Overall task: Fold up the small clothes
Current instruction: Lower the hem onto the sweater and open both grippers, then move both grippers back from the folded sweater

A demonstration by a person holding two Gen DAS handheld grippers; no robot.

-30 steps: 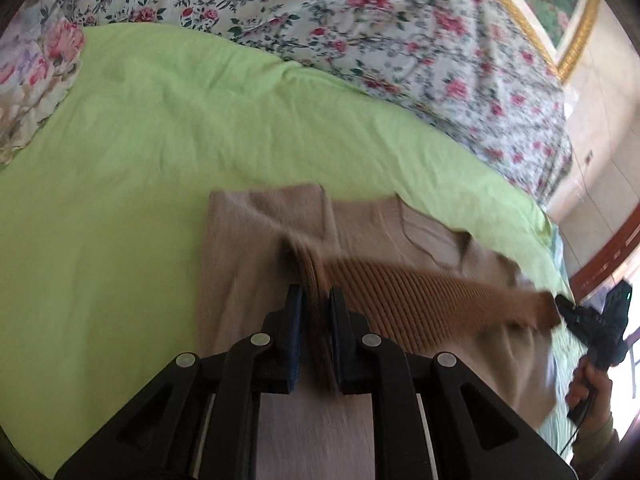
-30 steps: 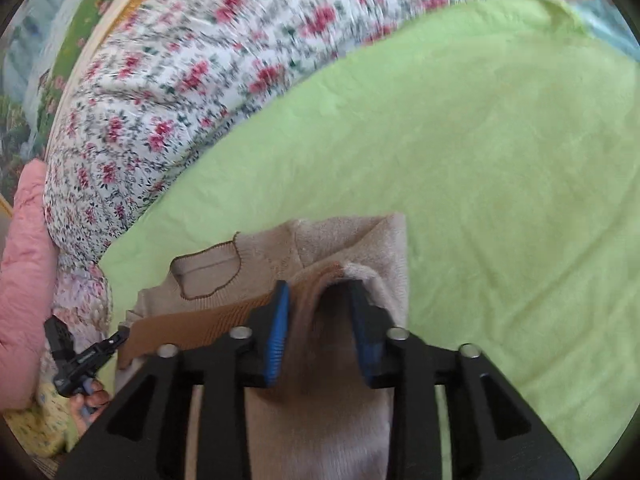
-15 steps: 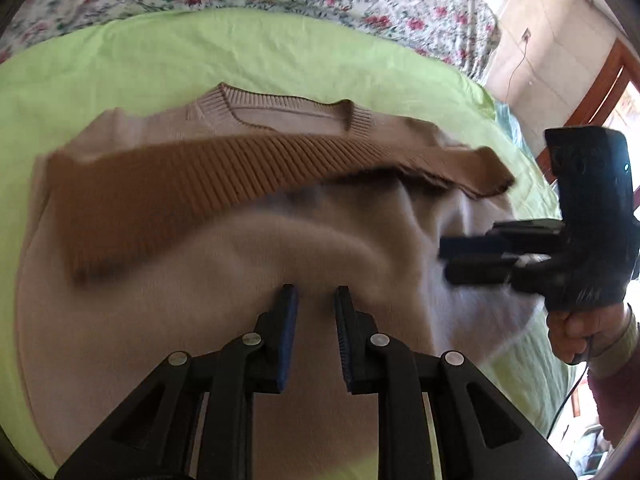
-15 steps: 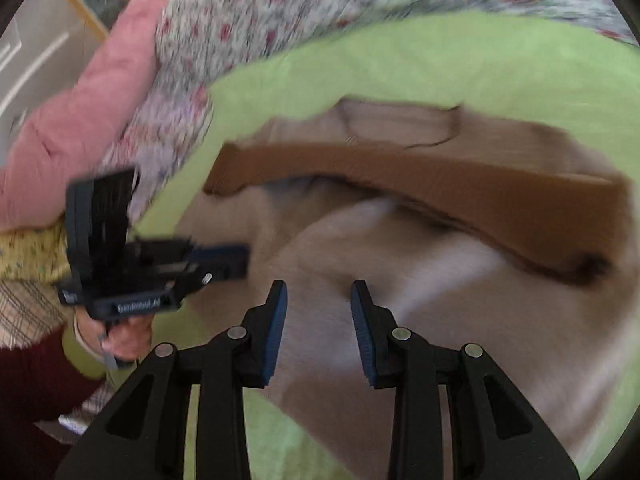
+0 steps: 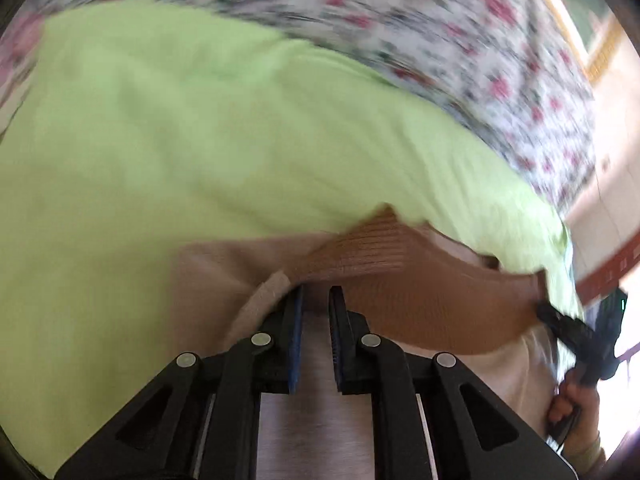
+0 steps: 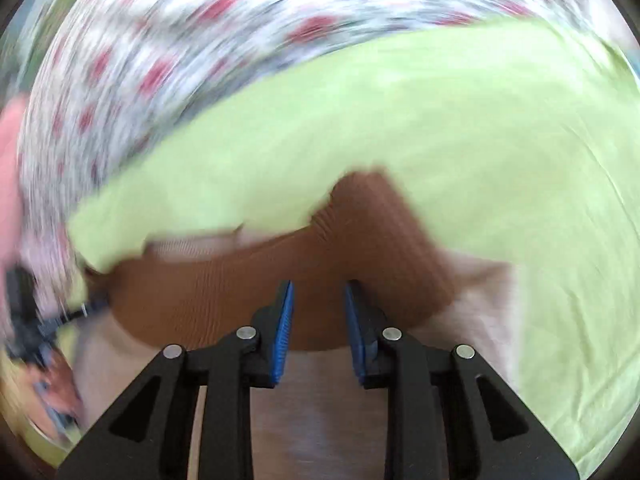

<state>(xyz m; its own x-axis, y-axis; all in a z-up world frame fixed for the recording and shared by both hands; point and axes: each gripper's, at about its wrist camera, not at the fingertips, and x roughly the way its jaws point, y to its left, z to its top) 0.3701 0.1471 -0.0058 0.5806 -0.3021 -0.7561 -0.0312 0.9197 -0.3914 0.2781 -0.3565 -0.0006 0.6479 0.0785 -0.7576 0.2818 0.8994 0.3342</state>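
Note:
A small beige sweater (image 5: 208, 276) with a brown ribbed band (image 5: 420, 292) lies on a lime-green sheet (image 5: 200, 140). My left gripper (image 5: 316, 300) sits low over the sweater, its jaws a narrow gap apart with beige cloth between them. Whether it grips the cloth is unclear. In the right wrist view the brown band (image 6: 320, 264) lies ahead of my right gripper (image 6: 318, 296), whose jaws stand apart over the band and the beige sweater (image 6: 480, 292). The right gripper also shows at the right of the left wrist view (image 5: 568, 328). Both views are motion-blurred.
A floral quilt (image 5: 440, 40) lies behind the green sheet; it also shows in the right wrist view (image 6: 200, 40). A pink cushion (image 6: 10, 160) sits at the far left. A wall and a wooden frame (image 5: 612, 264) stand at the right.
Both grippers swung from above the spread sweater back down low onto it. The brown band now bunches up ahead of the jaws. The right jaws have widened.

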